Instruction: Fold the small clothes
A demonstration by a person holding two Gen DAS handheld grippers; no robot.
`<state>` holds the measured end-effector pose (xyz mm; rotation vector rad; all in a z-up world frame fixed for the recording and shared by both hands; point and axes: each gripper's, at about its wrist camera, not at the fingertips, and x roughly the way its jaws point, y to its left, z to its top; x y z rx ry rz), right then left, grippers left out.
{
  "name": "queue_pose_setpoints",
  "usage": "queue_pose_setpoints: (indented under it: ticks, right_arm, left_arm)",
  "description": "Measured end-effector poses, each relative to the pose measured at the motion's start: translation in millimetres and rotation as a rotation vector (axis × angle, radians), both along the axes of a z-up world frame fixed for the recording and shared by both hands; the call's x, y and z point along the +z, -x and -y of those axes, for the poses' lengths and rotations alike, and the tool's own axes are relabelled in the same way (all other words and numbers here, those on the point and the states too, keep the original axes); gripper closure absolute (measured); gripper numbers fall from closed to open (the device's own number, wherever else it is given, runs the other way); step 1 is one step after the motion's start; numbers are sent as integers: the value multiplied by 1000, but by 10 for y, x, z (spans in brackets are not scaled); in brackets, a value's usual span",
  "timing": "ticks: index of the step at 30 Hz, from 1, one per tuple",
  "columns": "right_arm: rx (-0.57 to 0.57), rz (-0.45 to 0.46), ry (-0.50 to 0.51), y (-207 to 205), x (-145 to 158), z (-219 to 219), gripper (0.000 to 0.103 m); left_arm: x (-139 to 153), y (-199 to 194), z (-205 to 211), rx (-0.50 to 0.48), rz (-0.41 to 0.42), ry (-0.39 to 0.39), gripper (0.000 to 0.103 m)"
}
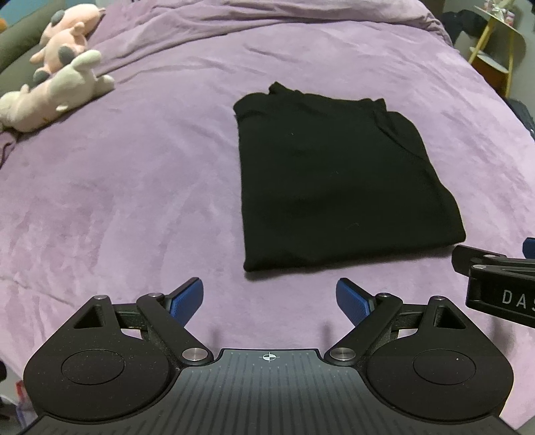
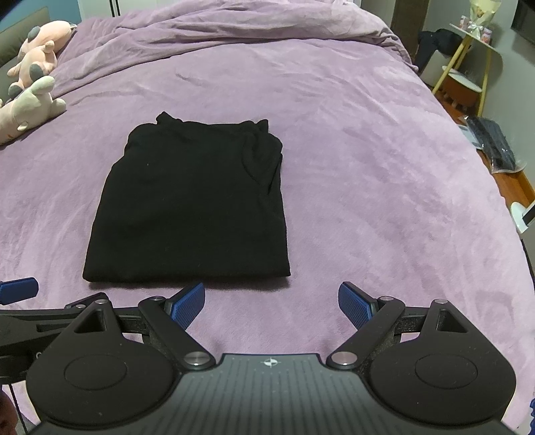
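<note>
A black garment [image 1: 337,180] lies folded into a flat rectangle on the purple bed cover [image 1: 133,200]. It also shows in the right wrist view [image 2: 194,207]. My left gripper [image 1: 269,301] is open and empty, just short of the garment's near edge. My right gripper [image 2: 271,304] is open and empty, near the garment's near right corner. The right gripper's body shows at the right edge of the left wrist view [image 1: 498,284]. One blue pad of the left gripper shows at the left edge of the right wrist view [image 2: 18,289].
Several plush toys [image 1: 57,77] lie at the far left of the bed, also in the right wrist view [image 2: 30,77]. A rumpled purple duvet [image 2: 254,26] lies at the far end. A yellow-legged side table [image 2: 468,67] and bagged items on the floor [image 2: 495,147] stand beyond the bed's right edge.
</note>
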<state>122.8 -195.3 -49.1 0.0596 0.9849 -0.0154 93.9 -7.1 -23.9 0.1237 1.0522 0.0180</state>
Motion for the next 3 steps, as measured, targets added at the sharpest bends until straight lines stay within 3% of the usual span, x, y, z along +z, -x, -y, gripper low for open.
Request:
queue_pose_setpoints:
  ticks: [3]
  right_arm:
    - [-1, 2, 2, 9, 9, 5, 15]
  left_arm:
    - [15, 21, 3, -6, 12, -10, 12]
